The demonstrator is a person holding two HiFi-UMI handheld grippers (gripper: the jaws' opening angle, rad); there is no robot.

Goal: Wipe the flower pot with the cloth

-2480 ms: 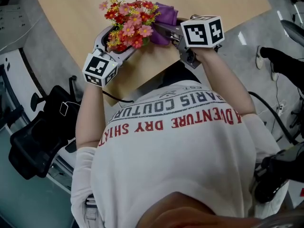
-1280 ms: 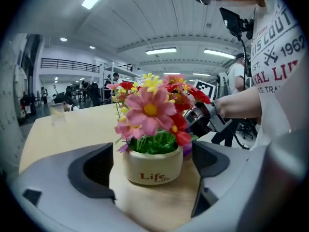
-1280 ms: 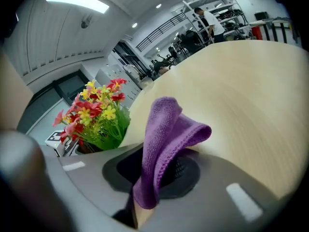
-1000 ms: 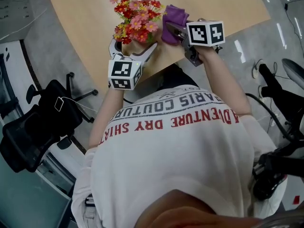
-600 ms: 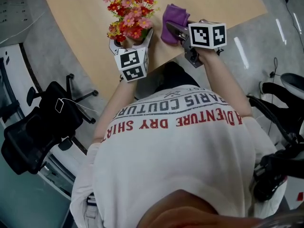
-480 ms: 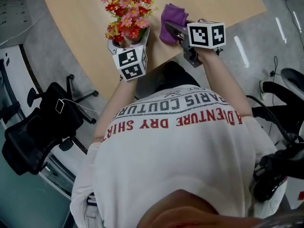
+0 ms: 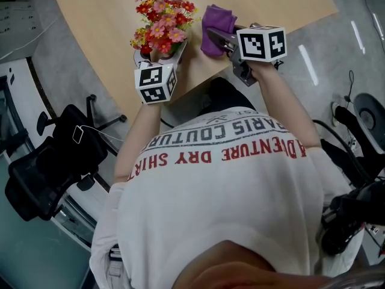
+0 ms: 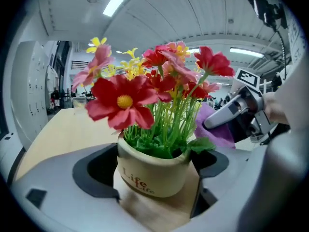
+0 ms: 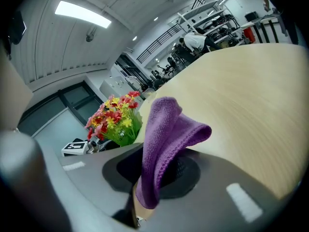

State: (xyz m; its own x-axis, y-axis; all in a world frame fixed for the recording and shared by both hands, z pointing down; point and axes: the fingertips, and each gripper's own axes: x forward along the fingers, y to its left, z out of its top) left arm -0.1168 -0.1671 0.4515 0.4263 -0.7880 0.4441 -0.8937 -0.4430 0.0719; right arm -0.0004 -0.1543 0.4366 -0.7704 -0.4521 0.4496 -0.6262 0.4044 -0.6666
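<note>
A cream flower pot printed "Life", full of red, pink and yellow flowers, stands near the wooden table's front edge. My left gripper reaches around it from the near side. Its jaws have just been closing, and both pads now rest against the pot's sides. Just right of the flowers, my right gripper is shut on a folded purple cloth. In the right gripper view the cloth sticks up from between the jaws, a little apart from the flowers.
The table's curved edge runs just under both grippers. A black office chair stands on the floor to the left. The person's torso fills the lower half of the head view. Bare tabletop stretches beyond the cloth.
The left gripper has turned a little about the pot and its jaws have narrowed onto it. The right gripper has drawn the cloth slightly away from the flowers.
</note>
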